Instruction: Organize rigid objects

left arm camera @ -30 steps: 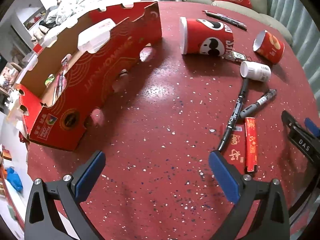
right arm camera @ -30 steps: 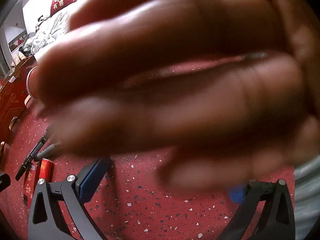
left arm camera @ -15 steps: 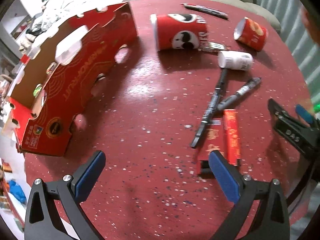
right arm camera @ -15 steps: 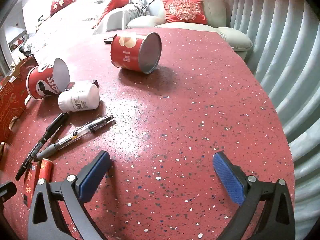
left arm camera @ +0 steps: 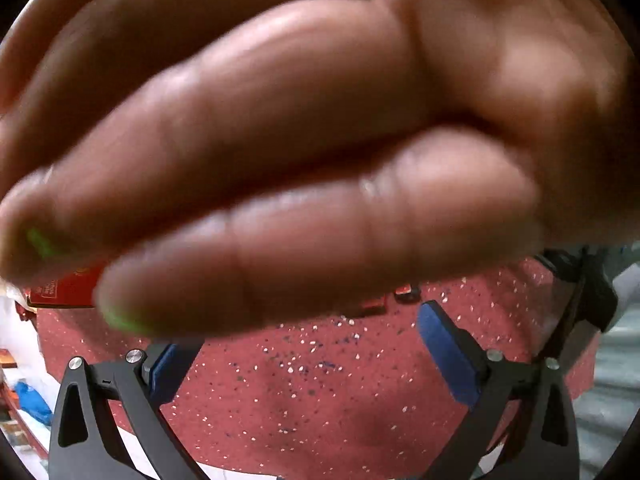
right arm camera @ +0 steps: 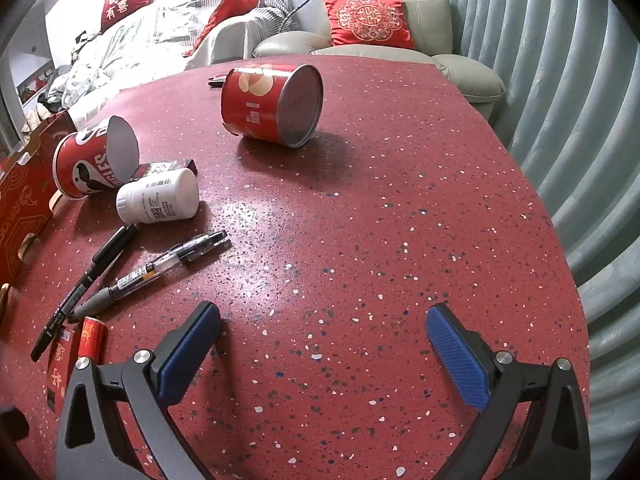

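In the right wrist view my right gripper (right arm camera: 320, 338) is open and empty, low over the red speckled table (right arm camera: 380, 208). Ahead lie a short red can (right arm camera: 268, 106) on its side, a red Pringles can (right arm camera: 94, 160), a white pill bottle (right arm camera: 158, 200), a black marker (right arm camera: 86, 274), a clear pen (right arm camera: 160, 270) and a red packet (right arm camera: 86, 338). In the left wrist view a blurred hand (left arm camera: 300, 140) covers most of the lens. My left gripper (left arm camera: 296, 346) is open and empty below it.
A red cardboard box (right arm camera: 22, 208) stands at the left edge; its corner also shows in the left wrist view (left arm camera: 60, 290). A grey sofa with red cushions (right arm camera: 368, 20) is behind the table. A ribbed curtain (right arm camera: 580, 140) runs along the right.
The hand that covered the right camera a second ago now covers the left camera. The right view has cleared. Both grippers stay open.
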